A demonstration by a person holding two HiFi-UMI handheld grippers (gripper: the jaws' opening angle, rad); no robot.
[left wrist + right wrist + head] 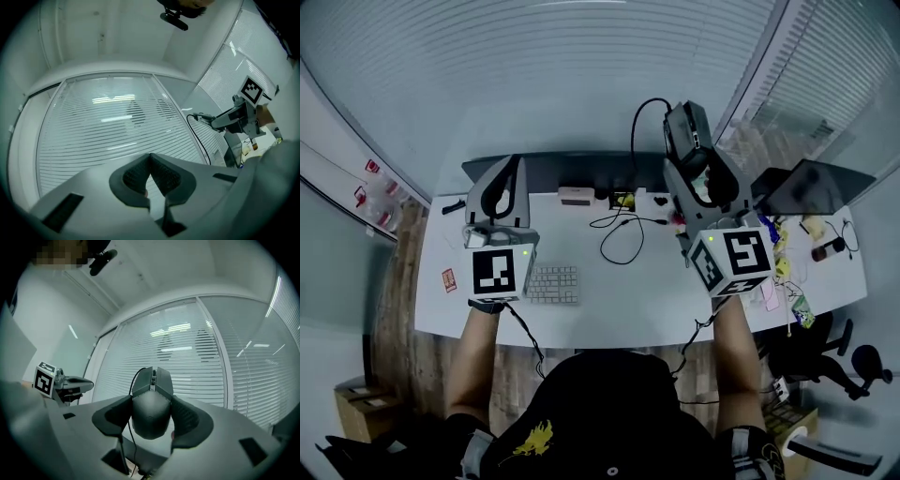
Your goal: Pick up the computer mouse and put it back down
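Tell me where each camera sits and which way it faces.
Head view: on the person's head, facing down at the desk; forearms, left gripper, right gripper show.
Left gripper view: on that gripper, facing along shut, empty jaws toward blinds.
Right gripper view: on that gripper, facing along jaws clamped on the computer mouse toward blinds.
Shared: each gripper view catches the other gripper; head view shows both.

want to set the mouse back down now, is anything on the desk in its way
Nothing visible blocks it. The right claw is shut on the mouse, held up off the desk. The stretch between the keyboard and that claw is bare except for the mouse's cable looping there; small clutter sits further back.
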